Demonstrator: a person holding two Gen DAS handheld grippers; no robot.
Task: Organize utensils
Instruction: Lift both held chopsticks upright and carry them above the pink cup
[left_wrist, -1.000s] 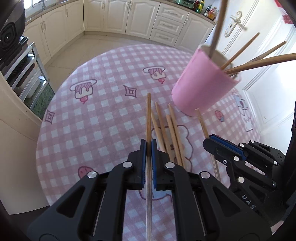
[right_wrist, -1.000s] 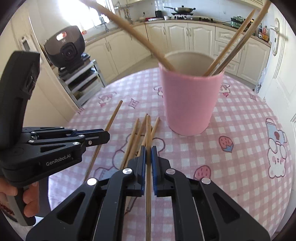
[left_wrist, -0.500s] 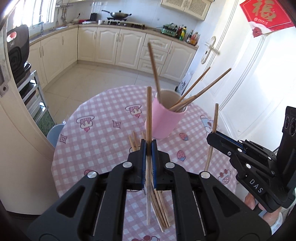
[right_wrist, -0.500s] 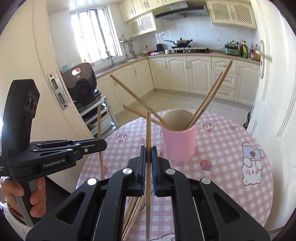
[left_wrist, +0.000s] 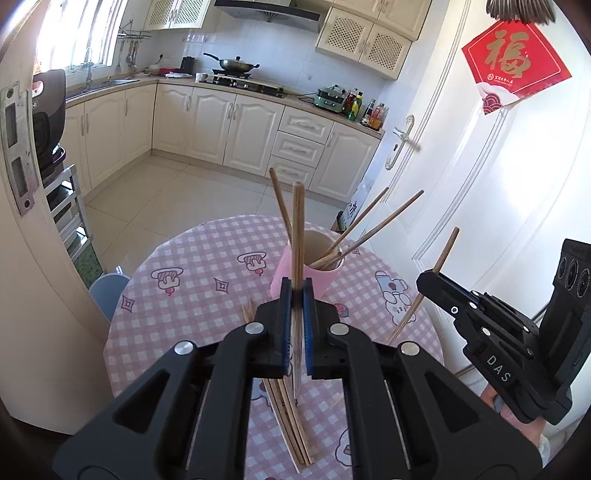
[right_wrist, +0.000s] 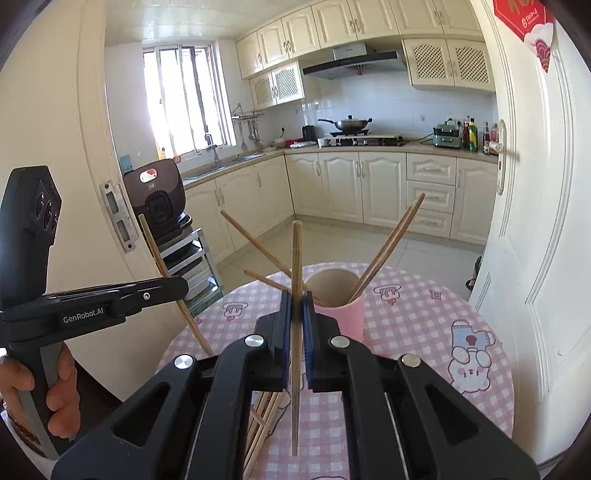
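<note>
My left gripper (left_wrist: 296, 295) is shut on a wooden chopstick (left_wrist: 297, 229) and holds it upright, high above the table. My right gripper (right_wrist: 296, 299) is shut on another chopstick (right_wrist: 296, 258), also upright. Each gripper shows in the other's view, the right (left_wrist: 428, 280) and the left (right_wrist: 181, 286). A pink cup (left_wrist: 314, 277) (right_wrist: 341, 314) stands on the table beyond both grippers with several chopsticks leaning in it. Several loose chopsticks (left_wrist: 291, 417) (right_wrist: 260, 428) lie on the cloth below the grippers.
The round table (left_wrist: 192, 295) (right_wrist: 424, 332) has a pink checked cloth with cartoon prints. A white door (left_wrist: 480, 184) stands close on the right. A rack with a dark appliance (right_wrist: 162, 206) stands at the left. Kitchen cabinets line the far wall.
Both grippers have risen well above the table, each carrying its chopstick from lying flat to upright. The cup now looks smaller and farther below.
</note>
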